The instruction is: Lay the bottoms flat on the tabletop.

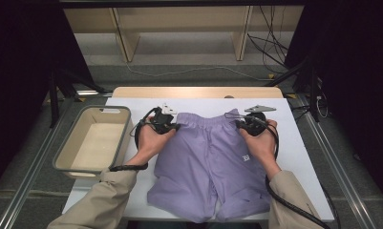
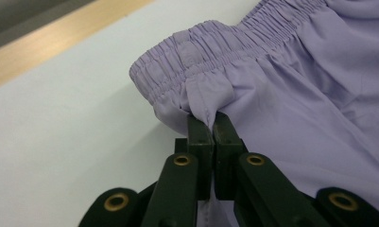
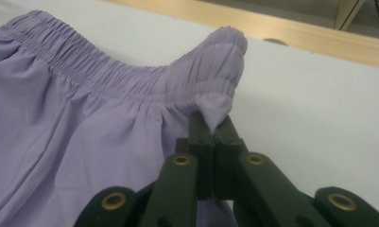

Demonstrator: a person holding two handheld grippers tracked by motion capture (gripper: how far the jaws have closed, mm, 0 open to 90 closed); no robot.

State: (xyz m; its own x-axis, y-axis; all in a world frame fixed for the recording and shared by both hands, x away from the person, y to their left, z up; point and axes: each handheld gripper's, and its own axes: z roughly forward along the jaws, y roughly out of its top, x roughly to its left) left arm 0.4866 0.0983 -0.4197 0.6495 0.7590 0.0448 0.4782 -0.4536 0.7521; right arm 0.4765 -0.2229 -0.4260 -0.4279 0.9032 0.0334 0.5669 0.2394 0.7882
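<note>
Lilac shorts (image 1: 206, 162) lie flat on the white table top (image 1: 303, 152), elastic waistband at the far end. My left gripper (image 1: 172, 127) is shut on a pinch of cloth just below the waistband's left corner; in the left gripper view its jaws (image 2: 213, 124) meet on that fold of the shorts (image 2: 291, 94). My right gripper (image 1: 240, 125) is shut on the cloth under the right corner, and the right gripper view shows the jaws (image 3: 214, 131) pressed on a small peak of the shorts (image 3: 83, 123). Both waistband corners are lifted slightly off the table.
A beige plastic bin (image 1: 94, 142), with nothing in it, stands at the table's left edge. A wooden strip (image 1: 198, 91) runs along the far edge, with shelving legs and cables on the floor beyond. Black cables trail from both grippers over the person's sleeves.
</note>
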